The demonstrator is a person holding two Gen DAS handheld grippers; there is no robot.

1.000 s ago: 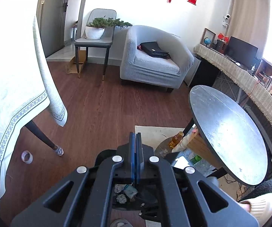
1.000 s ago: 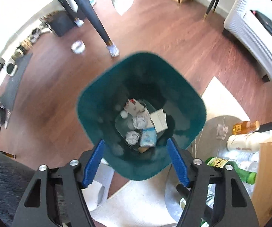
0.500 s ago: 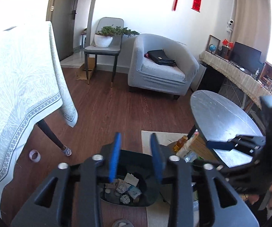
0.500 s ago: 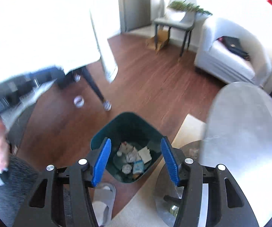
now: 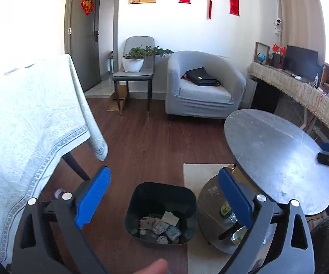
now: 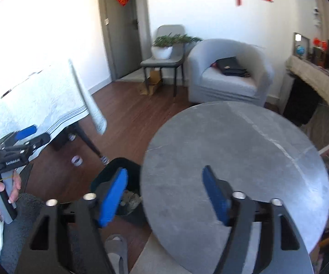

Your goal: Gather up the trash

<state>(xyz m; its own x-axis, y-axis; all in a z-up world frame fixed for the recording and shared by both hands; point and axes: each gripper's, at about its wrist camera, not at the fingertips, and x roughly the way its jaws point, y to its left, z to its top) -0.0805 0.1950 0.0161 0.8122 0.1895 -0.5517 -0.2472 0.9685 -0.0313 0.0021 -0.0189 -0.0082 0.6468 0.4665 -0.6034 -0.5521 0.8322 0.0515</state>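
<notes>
Dark wooden floor is running through this living room, with a grey armchair [image 5: 204, 86] far in the middle and a table under a white cloth [image 5: 27, 118] on the left. You are holding both tools up high. The left gripper [image 5: 164, 196] is standing wide open with nothing between its blue pads [image 5: 93, 196], and the right gripper [image 6: 164, 194] is also spread wide and empty, hanging over the near edge of the round grey table [image 6: 244, 150].

One dark green bin [image 5: 162, 212] is sitting on the floor, near and just left of the round table. The trash [image 5: 162, 225] is lying at its bottom: crumpled paper balls, flat paper scraps and a small wrapper, maybe eight or ten pieces, too small for an exact count. I judge these pieces are very light and soft; they are crushing easily, so you are pinching each one at its thickest fold.

One roll of tape [image 6: 77, 160] is lying on the floor near the left table's leg. It looks stiff and light, so take it across the ring wall. A few bottles [image 5: 227, 210] are standing on a low shelf under the round table; their number is not clear.
</notes>
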